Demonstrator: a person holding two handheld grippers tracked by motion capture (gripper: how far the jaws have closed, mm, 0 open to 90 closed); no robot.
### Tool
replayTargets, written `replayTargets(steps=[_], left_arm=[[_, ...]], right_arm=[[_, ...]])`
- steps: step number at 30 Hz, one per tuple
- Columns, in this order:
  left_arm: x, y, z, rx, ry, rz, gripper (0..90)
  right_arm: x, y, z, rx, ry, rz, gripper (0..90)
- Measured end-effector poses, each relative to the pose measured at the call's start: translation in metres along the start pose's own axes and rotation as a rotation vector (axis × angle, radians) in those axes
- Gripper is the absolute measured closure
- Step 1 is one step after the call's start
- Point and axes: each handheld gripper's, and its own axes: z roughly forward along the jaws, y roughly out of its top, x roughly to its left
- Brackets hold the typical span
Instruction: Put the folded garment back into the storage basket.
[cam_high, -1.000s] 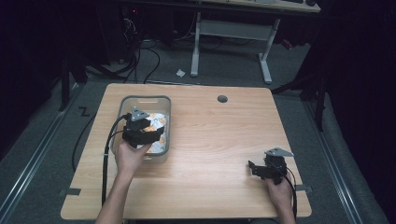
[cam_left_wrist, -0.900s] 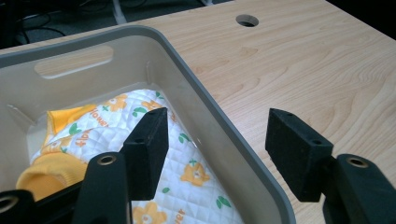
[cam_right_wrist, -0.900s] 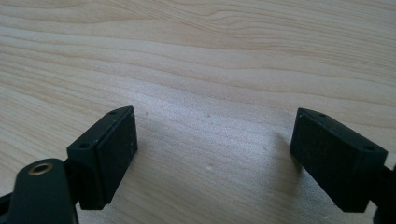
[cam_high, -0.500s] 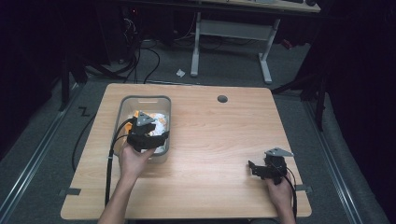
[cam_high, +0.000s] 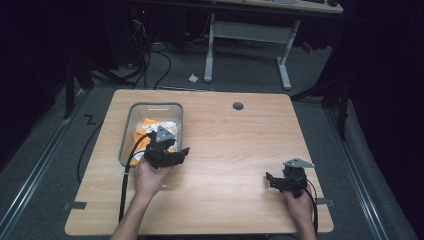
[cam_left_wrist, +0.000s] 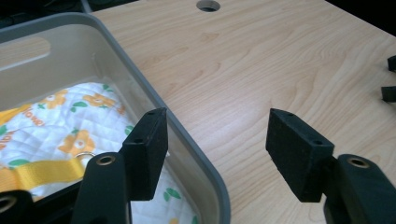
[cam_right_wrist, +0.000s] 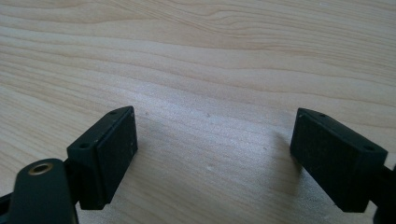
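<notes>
A grey plastic bin (cam_high: 152, 105) stands on the left part of the wooden table (cam_high: 235, 145). In it lies a white quilted cloth with orange flowers (cam_left_wrist: 70, 116) and a yellow strap with a metal ring (cam_left_wrist: 42, 170). My left gripper (cam_high: 181, 155) hangs over the bin's near right corner, open and holding nothing. In the left gripper view (cam_left_wrist: 217, 128) one jaw is above the cloth and the other above bare table, with the bin's wall (cam_left_wrist: 196, 154) between them. My right gripper (cam_high: 270, 181) rests low near the table's front right, open over bare wood (cam_right_wrist: 217, 126).
A round cable hole (cam_high: 238, 106) sits at the table's far middle. The left gripper's black cable (cam_high: 125, 185) trails off the front edge. Beyond the table are a dark floor with cables and a white desk frame (cam_high: 285, 65).
The left gripper has moved right and toward the person, from over the bin's middle to its near right corner. Its jaws stay open. The right gripper has not moved.
</notes>
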Motion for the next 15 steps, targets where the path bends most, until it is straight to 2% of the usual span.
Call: replayTargets(steps=[15], left_arm=[[-0.019,-0.01,0.006,-0.005,-0.053,0.018,39.2]], right_arm=[[0.0,0.0,0.0,0.0,0.0,0.0,14.7]])
